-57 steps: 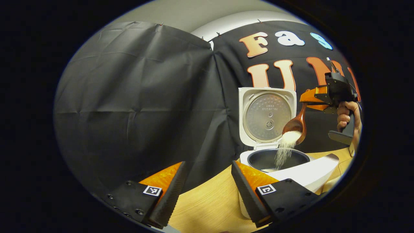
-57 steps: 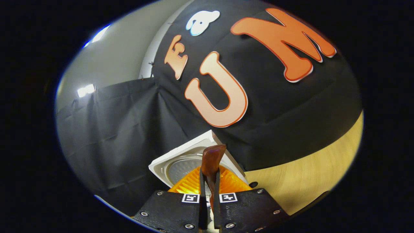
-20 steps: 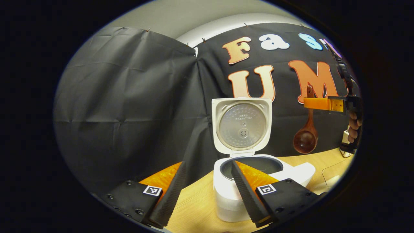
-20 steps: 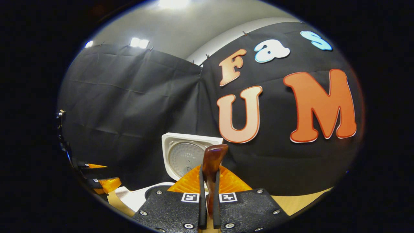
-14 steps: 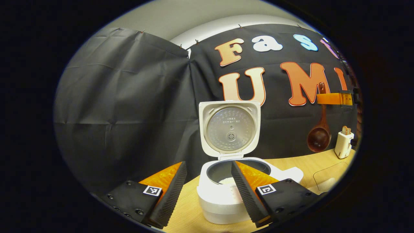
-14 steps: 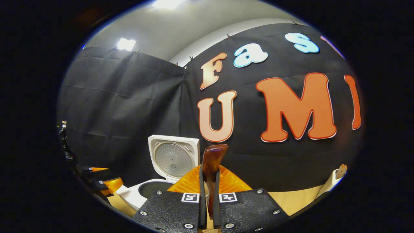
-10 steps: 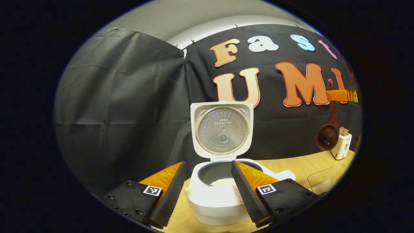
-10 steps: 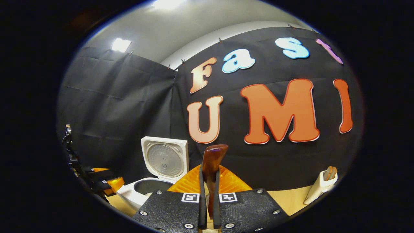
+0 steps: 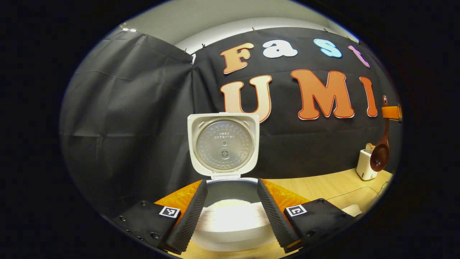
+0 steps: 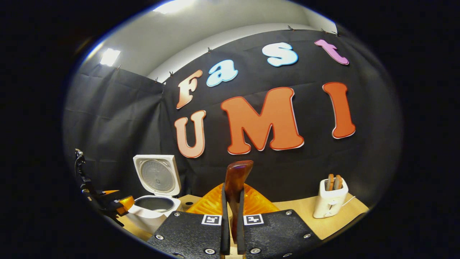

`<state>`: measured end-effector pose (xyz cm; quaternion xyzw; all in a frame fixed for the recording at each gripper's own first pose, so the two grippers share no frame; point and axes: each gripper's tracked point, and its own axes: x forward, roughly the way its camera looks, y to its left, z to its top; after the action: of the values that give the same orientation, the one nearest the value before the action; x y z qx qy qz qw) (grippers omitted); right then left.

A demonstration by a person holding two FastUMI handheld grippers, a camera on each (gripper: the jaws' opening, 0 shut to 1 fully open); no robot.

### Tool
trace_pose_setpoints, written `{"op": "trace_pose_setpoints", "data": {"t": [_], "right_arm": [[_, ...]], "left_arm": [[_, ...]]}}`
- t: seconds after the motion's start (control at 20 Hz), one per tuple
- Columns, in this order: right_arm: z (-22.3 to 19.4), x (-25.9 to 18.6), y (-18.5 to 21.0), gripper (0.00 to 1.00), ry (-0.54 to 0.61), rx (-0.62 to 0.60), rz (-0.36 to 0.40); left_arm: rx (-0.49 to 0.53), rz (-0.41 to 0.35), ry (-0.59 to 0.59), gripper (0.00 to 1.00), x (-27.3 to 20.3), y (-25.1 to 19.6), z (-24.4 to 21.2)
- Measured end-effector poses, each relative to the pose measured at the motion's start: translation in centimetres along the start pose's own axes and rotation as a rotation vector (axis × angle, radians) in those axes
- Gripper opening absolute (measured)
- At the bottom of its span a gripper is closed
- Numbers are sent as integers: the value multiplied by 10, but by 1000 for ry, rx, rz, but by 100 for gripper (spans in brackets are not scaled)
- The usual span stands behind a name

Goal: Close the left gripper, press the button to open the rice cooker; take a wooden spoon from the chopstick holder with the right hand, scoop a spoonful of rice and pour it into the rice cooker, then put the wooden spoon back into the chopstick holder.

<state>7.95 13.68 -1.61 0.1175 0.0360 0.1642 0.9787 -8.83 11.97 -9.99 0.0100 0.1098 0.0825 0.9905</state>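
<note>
The white rice cooker [image 9: 230, 230] stands open with its lid [image 9: 223, 144] upright and white rice in the pot. My left gripper [image 9: 230, 212] is open just in front of it, one finger at each side of the pot's rim. At the far right, the wooden spoon [image 9: 381, 158] hangs bowl down and empty, just above the white chopstick holder [image 9: 364, 169]. In the right gripper view, my right gripper [image 10: 233, 201] is shut on the spoon's handle [image 10: 236, 176]. The chopstick holder [image 10: 330, 201] stands low to the right with wooden utensils in it, and the cooker [image 10: 152, 207] sits at the left.
The wooden table [image 9: 316, 185] runs from the cooker to the holder. A clear container [image 9: 359, 201] with something white in it lies at the front right. The left gripper [image 10: 115, 203] and its frame show beside the cooker. Black cloth walls close the back.
The right gripper poured the rice into the cooker, then carried the empty spoon right, over to the chopstick holder. The left gripper swung so that the cooker sits between its fingers.
</note>
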Motion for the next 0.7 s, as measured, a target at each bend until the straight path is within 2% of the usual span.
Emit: {"op": "trace_pose_setpoints", "data": {"t": [0.1,0.15,0.2,0.35,0.4,0.45,0.7], "right_arm": [[-4,-13,-23,8,5,-4,-63],[-6,-19,-32,12,16,0,-90],[-9,-26,-39,8,26,6,-108],[-12,-46,-58,8,28,20,-159],[-13,-51,-65,12,28,19,-182],[-16,-55,-75,8,30,13,-209],[-37,-74,-112,8,58,52,-324]], "left_arm": [[4,-21,5,91,3,-12,-1],[6,-32,3,91,5,-17,0],[8,-42,2,91,4,-22,0],[5,-74,20,91,7,-36,-5],[-1,-89,30,91,7,-42,-8],[-5,-99,30,91,7,-45,-8],[3,-105,35,92,11,-53,-9]]}}
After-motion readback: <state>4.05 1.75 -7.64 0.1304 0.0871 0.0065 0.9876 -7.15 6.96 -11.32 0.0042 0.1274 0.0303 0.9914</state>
